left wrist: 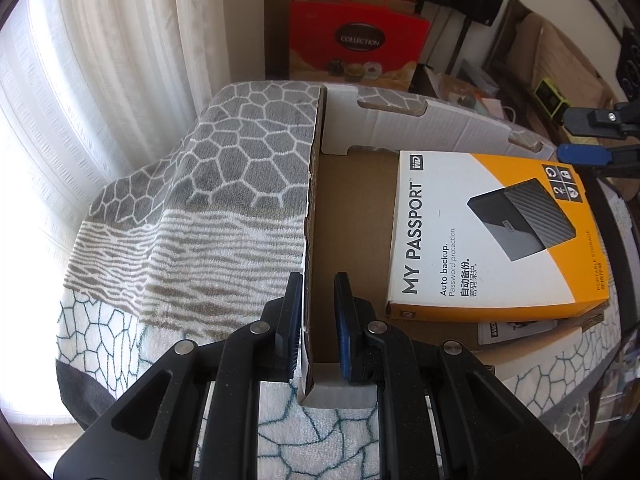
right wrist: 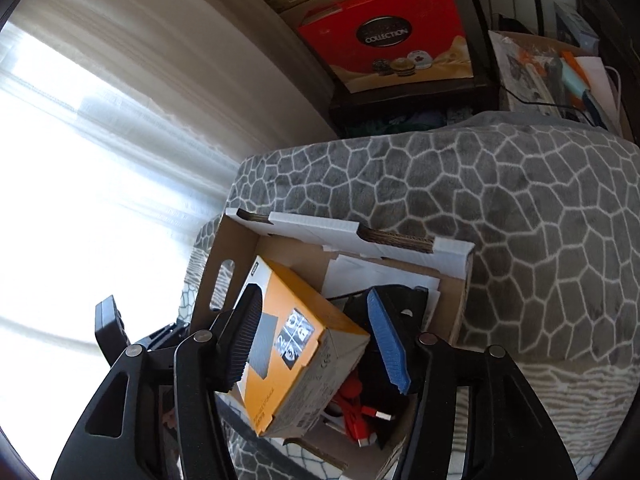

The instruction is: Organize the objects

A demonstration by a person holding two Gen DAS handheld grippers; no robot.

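while lying tilted inside cardboard tray (left wrist: 356,216) toward its right, hard drive box (left wrist: 492,232) looks light, stiff, smooth; best pinched across short edges. left gripper (left wrist: 318,328) straddling tray's near-left wall, spread. right gripper (right wrist: 316,344) spread around box, not clamped.

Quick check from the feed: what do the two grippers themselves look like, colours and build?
Both are matte black plastic linkage frames with cut-out arms and silver round pivot pins. The left gripper has black fingers lined with blue pads. The right gripper has one ribbed blue pad and one ribbed dark finger. No cables, sleeves or printed markings show.
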